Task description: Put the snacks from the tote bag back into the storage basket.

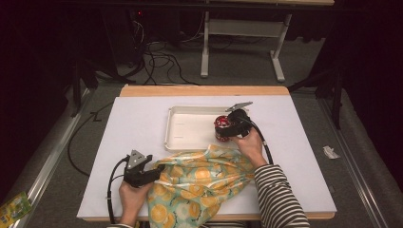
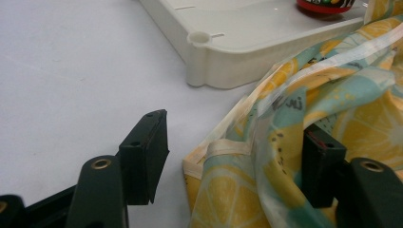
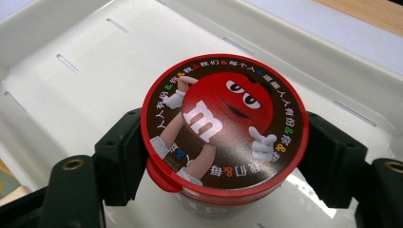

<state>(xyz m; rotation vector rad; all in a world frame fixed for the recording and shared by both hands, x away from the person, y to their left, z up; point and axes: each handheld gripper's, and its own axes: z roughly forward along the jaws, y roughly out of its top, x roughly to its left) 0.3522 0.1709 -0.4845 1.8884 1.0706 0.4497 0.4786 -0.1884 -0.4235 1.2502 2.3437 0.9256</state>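
Observation:
A round red tub (image 3: 223, 128) with a cartoon candy figure on its lid stands upright over the right end of the white tray (image 3: 62, 90). My right gripper (image 3: 223, 147) is shut on it, one black jaw against each side under the lid. In the high view the tub (image 1: 221, 121) and right gripper (image 1: 224, 130) are at the tray's (image 1: 183, 124) near right corner. A lemon-print cloth bag (image 1: 199, 183) lies at the table's front. My left gripper (image 2: 233, 161) is open around the bag's (image 2: 285, 104) hemmed edge, and cloth partly covers its right jaw.
The table has a white cover (image 1: 133, 128) with a wooden strip (image 1: 204, 90) along its far edge. Cables (image 1: 159, 59) and a grey metal frame (image 1: 242, 28) are on the floor beyond. A yellow-green packet (image 1: 13, 208) lies on the floor at lower left.

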